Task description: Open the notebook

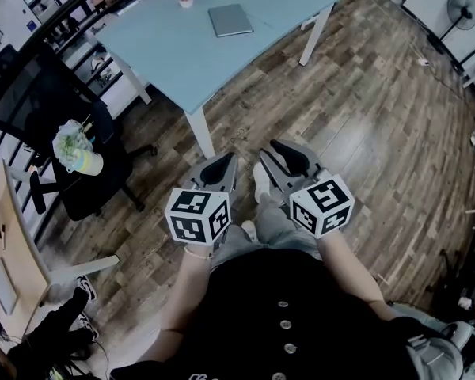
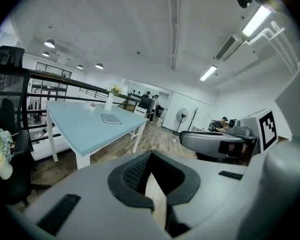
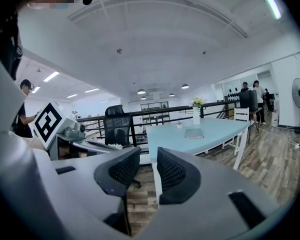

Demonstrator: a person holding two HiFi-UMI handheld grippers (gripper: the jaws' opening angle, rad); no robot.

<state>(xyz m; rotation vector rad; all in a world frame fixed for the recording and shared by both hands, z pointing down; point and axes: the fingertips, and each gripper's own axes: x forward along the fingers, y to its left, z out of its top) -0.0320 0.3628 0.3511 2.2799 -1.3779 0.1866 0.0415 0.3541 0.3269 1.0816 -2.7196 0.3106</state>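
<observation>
The grey notebook (image 1: 230, 20) lies closed on the light blue table (image 1: 174, 70), far ahead of both grippers. It also shows as a notebook (image 2: 111, 118) in the left gripper view and a notebook (image 3: 194, 132) in the right gripper view. I hold both grippers side by side at waist height over the wooden floor, short of the table's near corner. My left gripper (image 1: 226, 165) has its tips together with nothing in it; its jaws (image 2: 151, 156) meet at the tip. My right gripper (image 1: 285, 155) is open, a narrow empty gap (image 3: 147, 159) between its pads.
A white vase (image 3: 196, 115) and a small pot (image 1: 186, 0) stand on the table beyond the notebook. A black office chair (image 1: 55, 125) holding a potted plant (image 1: 77, 153) is at the left. A standing fan (image 1: 461, 6) is at the far right. People stand in the background.
</observation>
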